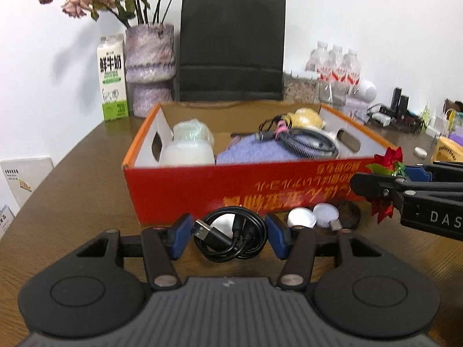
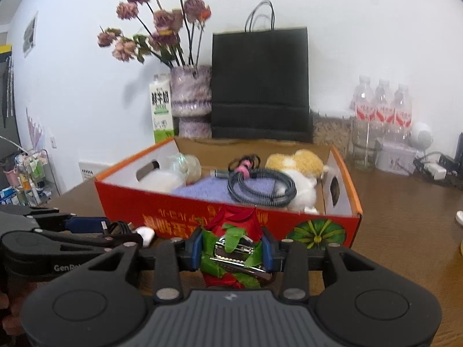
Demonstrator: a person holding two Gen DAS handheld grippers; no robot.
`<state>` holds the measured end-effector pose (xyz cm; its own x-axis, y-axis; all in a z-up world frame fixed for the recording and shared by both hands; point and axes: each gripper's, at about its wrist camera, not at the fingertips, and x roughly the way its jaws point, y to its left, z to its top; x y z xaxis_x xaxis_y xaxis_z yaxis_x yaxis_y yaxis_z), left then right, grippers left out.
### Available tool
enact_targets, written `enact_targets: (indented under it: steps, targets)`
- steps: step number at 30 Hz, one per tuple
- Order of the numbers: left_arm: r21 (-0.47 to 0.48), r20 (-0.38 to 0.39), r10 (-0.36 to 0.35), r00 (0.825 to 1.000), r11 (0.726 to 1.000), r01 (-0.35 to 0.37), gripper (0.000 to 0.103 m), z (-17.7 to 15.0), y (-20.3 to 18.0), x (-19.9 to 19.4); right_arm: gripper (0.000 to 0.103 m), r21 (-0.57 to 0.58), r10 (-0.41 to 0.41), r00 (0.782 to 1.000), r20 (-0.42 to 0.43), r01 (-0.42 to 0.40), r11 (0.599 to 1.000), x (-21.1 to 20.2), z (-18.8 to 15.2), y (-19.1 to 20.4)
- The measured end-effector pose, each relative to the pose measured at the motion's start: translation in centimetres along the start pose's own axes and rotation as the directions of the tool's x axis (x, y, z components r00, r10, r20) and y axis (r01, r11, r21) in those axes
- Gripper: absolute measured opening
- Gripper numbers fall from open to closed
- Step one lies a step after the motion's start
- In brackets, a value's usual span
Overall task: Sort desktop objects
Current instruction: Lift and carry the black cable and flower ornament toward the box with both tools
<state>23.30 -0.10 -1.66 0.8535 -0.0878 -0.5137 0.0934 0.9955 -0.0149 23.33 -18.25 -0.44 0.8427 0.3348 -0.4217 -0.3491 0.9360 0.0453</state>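
Two claws are working in front of the red box [image 1: 185, 190]: my left gripper [image 1: 230, 235] is clasping a coiled black cable [image 1: 231, 238] just above the table [image 1: 72, 190], while my right gripper [image 2: 231, 250] is clenching a red-and-green hair clip [image 2: 235, 248].

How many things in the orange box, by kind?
Coiled cables: 1
Plush toys: 1
Purple cloths: 1
White jars: 1
Clear wrapped items: 1
Total: 5 in the orange box
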Motion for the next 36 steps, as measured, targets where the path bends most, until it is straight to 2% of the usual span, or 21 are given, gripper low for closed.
enact_targets:
  steps: [8,16,25,31,36]
  targets:
    - [0.034,0.119,-0.019,0.993,0.999,0.015,0.056,3.7,-0.7,-2.4,0.037,-0.020,-0.001,0.998,0.060,0.002,1.000,-1.0,3.1,-0.2]
    - [0.029,0.201,-0.015,0.980,1.000,0.009,0.056,7.9,-1.1,-1.8,0.037,-0.028,-0.013,0.994,0.109,0.016,0.999,0.6,6.7,-0.6]
    - [-0.029,0.209,0.034,0.977,0.999,-0.028,0.056,11.3,0.1,3.1,0.038,-0.006,-0.030,0.994,0.106,0.031,0.999,6.4,10.3,-1.1]
    - [-0.061,0.164,0.070,0.984,0.996,-0.060,0.056,12.6,1.7,7.9,0.038,0.021,-0.044,0.997,0.065,0.042,0.999,11.8,11.5,-1.8]
    - [-0.083,0.140,0.068,0.988,0.995,-0.056,0.056,14.0,3.2,10.9,0.038,0.022,-0.057,0.998,0.022,0.056,0.998,15.9,12.2,-2.1]
